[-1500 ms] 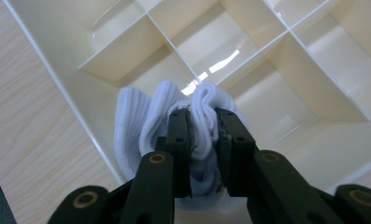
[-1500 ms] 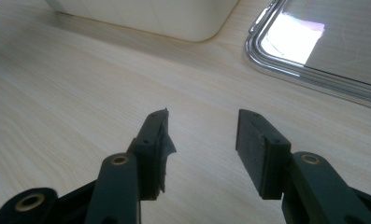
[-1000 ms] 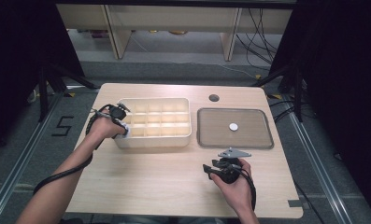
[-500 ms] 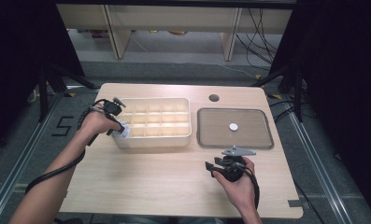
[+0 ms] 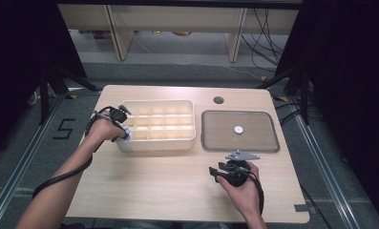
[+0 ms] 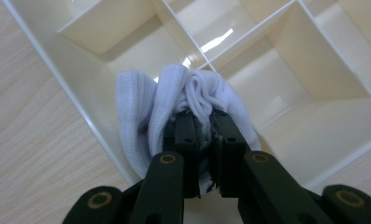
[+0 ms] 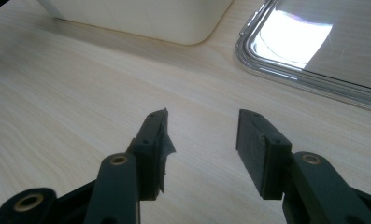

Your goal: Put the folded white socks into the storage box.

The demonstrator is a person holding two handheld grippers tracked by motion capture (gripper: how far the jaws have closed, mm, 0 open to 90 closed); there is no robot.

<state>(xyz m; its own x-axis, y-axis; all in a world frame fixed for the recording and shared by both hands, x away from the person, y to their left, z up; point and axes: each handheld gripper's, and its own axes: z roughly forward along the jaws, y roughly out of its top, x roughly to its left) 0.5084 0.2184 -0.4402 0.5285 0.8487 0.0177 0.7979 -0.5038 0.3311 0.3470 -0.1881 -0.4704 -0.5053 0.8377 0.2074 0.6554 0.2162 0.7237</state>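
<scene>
One hand-held gripper [image 6: 203, 135], the left, has just closed, clamping white cloth [image 6: 141, 102]

Ribbed white cloth [image 6: 141, 116]; glossy cream plastic organizer [image 6: 314, 60]; matt pale wood-grain table [image 7: 80, 93].

Compartment box [image 5: 158, 125] left of tray [image 5: 239, 131] on table [image 5: 168, 181]; cloth [image 6: 183, 102] over box's near-left compartment.

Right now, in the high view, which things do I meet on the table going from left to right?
left gripper shut on a white cloth → divided cream box → right gripper → grey tray
</scene>
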